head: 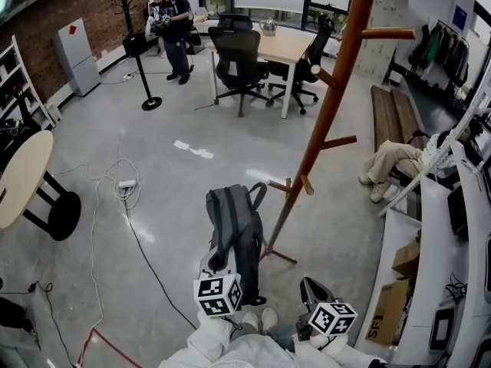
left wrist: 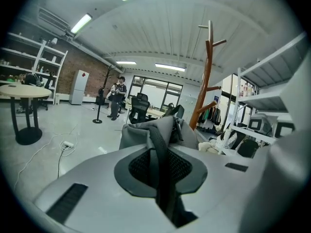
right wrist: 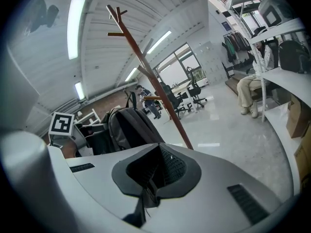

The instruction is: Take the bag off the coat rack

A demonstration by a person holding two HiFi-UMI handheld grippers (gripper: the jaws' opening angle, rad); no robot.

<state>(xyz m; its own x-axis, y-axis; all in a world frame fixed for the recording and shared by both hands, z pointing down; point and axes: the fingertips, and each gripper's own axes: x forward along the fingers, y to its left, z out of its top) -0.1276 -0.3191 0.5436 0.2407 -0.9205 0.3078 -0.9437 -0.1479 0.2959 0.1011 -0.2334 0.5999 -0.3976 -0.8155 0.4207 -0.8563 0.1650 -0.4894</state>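
A grey backpack (head: 234, 225) hangs by its top strap (left wrist: 160, 152) from my left gripper (head: 218, 265), which is shut on that strap. The bag is just left of the brown wooden coat rack (head: 330, 106) and touches none of its pegs. In the left gripper view the bag (left wrist: 146, 130) fills the space right beyond the left gripper (left wrist: 163, 171), with the coat rack (left wrist: 206, 81) behind it. My right gripper (head: 311, 288) is low, to the right of the bag and apart from it. In its own view the right gripper (right wrist: 150, 174) is shut, with the bag (right wrist: 129, 125) to the left and the coat rack (right wrist: 150, 72) beyond.
A power strip (head: 126, 184) and cables lie on the floor to the left, by a round table (head: 23, 176). A desk (head: 280, 46) with office chairs stands behind. A person (head: 173, 25) stands at the back by another rack; someone sits on a bench (head: 387, 117) at right. White shelving (head: 433, 259) holds boxes.
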